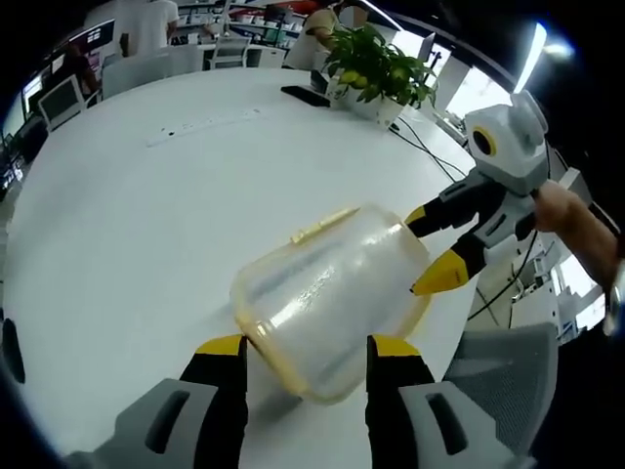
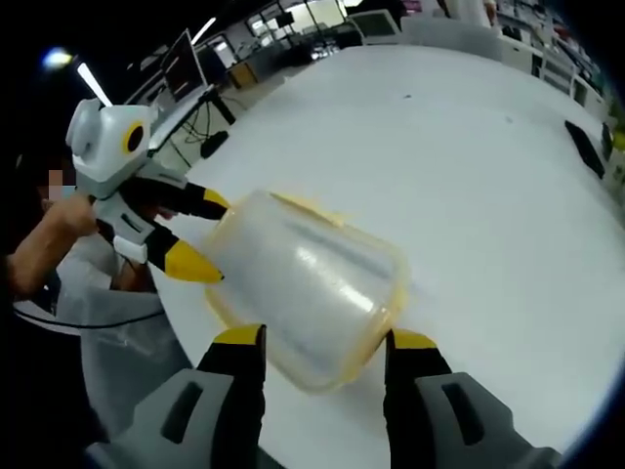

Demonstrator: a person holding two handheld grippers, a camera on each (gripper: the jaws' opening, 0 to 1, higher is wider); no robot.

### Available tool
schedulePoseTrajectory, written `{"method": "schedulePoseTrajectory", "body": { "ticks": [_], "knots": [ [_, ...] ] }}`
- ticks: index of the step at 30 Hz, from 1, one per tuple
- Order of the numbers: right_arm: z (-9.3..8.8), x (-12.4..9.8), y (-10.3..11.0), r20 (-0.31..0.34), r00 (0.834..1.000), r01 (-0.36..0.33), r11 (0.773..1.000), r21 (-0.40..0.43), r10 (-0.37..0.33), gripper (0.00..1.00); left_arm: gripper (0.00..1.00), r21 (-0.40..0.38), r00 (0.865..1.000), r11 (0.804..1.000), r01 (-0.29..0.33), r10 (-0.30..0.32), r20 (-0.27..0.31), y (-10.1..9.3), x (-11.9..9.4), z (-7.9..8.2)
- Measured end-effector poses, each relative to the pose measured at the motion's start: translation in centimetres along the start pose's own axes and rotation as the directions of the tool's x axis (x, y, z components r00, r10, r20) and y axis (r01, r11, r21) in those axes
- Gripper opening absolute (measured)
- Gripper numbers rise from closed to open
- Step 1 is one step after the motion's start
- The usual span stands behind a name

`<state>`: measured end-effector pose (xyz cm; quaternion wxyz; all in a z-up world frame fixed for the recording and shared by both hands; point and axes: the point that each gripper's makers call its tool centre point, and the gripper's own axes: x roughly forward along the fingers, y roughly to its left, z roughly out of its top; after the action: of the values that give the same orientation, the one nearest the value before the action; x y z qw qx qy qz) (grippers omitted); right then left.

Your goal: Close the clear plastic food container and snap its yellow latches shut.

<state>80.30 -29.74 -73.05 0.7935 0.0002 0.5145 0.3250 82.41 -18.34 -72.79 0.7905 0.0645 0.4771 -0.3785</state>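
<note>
We see a broad, round-edged white tabletop, smooth and matte, carrying everything here. Behind it, in the left gripper view, stand white chairs and monitors at desks. At the far edge sits a leafy green plant in a white pot, with a flat black device beside it and a thin cable trailing toward the rim. A faint white strip lies flat further left.

Near the close edge of the tabletop lies the container, a rounded rectangular tub of cloudy, translucent plastic with soft corners and a pale yellow rim. A narrow yellow latch shows along its far side in the left gripper view. Whether the lid is fully seated we cannot tell.

The left gripper has grey bodies and black jaws with yellow tips; the jaws stand wide apart, flanking the near end of the container, and contact is unclear. The right gripper is likewise spread wide, its tips either side of the container's opposite end. In the left gripper view the right gripper's pointed yellow tips reach the container's side, and a hand holds that tool. A person's sleeve shows behind the left gripper in the right gripper view.
</note>
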Motion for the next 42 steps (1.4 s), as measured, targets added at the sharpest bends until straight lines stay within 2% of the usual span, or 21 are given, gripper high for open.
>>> {"method": "schedulePoseTrajectory", "body": {
  "ticks": [29, 42],
  "knots": [
    [-1.1, 1.6, 5.0, -0.004, 1.000, 0.004, 1.000, -0.001, -0.004, 0.47, 0.42, -0.035, 1.000, 0.999, -0.008, 0.008, -0.012, 1.1, -3.1, -4.4],
    [-1.3, 1.6, 5.4, 0.008, 1.000, 0.002, 1.000, 0.017, -0.002, 0.49, 0.43, -0.053, 1.000, 0.999, -0.007, 0.007, 0.009, 1.0, -3.4, -4.9]
  ]
}}
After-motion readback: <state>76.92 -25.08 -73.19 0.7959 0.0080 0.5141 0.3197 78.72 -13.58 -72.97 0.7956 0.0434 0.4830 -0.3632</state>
